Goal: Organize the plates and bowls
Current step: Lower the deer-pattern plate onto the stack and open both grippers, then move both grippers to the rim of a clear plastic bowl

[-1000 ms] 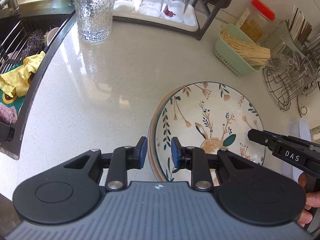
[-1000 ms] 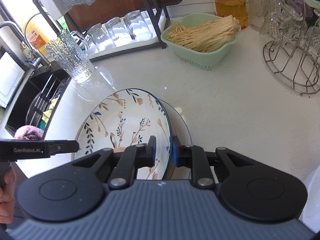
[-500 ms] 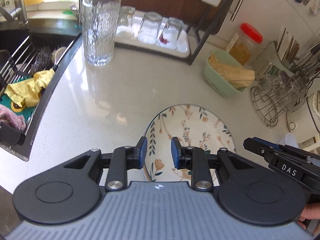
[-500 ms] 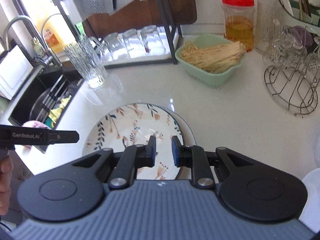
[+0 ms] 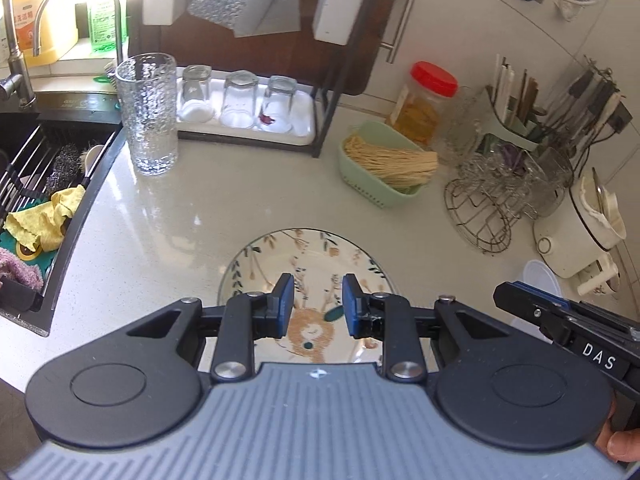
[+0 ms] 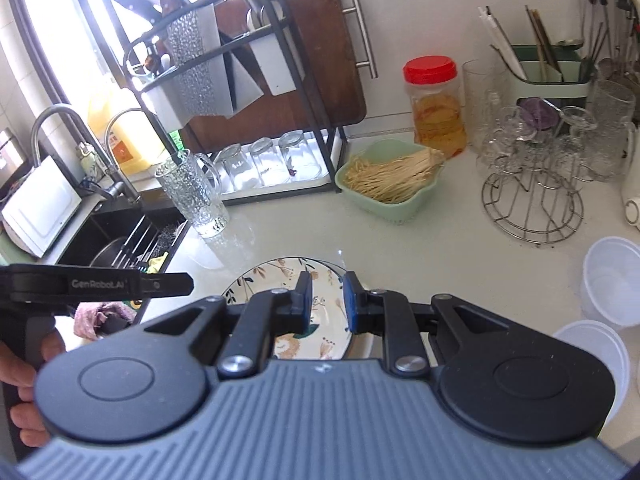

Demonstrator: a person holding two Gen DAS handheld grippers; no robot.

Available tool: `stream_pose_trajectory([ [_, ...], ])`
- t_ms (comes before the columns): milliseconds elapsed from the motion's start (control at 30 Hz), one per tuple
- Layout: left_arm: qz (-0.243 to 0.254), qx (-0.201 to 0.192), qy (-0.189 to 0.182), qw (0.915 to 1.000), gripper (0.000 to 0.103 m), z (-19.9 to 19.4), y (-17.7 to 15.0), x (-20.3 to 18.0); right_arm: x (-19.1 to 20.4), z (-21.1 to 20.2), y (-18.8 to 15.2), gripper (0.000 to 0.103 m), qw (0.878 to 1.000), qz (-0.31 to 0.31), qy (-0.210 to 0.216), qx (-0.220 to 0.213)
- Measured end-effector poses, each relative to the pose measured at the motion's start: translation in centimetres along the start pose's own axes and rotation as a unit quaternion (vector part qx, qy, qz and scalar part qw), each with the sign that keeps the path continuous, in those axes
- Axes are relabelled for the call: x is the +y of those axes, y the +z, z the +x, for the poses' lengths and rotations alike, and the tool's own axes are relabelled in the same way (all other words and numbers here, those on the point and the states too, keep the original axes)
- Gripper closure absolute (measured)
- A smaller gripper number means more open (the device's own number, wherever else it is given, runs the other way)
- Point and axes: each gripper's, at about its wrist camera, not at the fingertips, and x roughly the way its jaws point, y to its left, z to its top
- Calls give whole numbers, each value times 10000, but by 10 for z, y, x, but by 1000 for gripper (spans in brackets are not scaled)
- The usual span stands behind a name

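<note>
A floral plate (image 5: pixel 304 256) lies flat on the white counter; in the right wrist view it (image 6: pixel 276 280) shows resting on another plate whose rim (image 6: pixel 362 346) sticks out at the right. My left gripper (image 5: pixel 316 306) hovers above the plate, jaws apart and empty. My right gripper (image 6: pixel 325 300) also hovers above the plate, jaws slightly apart and empty. The right gripper's body (image 5: pixel 560 320) shows at the right of the left wrist view; the left gripper's body (image 6: pixel 100 284) shows at the left of the right wrist view.
A tall textured glass (image 5: pixel 148 116) stands by the sink (image 5: pixel 36 184). A rack with upturned glasses (image 5: pixel 240 100) is at the back. A green basket of noodles (image 5: pixel 384 164), a red-lidded jar (image 5: pixel 428 104), a wire glass stand (image 5: pixel 492 208) and white plastic containers (image 6: pixel 608 276) stand to the right.
Both grippers have risen and pulled back from the plate, which now lies flat and looks smaller below them. The jaws no longer straddle its rim.
</note>
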Motion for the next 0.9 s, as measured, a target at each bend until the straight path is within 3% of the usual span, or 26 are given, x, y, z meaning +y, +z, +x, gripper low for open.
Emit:
stream_pose_trajectory([
  [300, 499, 131, -319, 9982, 74, -3, -7, -24, -9, -25, -14, 82, 9993, 164, -267, -199],
  [500, 844, 200, -682, 9939, 74, 8, 7, -22, -5, -27, -17, 82, 9961, 397, -710, -337],
  [900, 1240, 506, -1030, 9856, 74, 38, 2, -8, 0, -31, -41, 82, 9844, 985, -1383, -453],
])
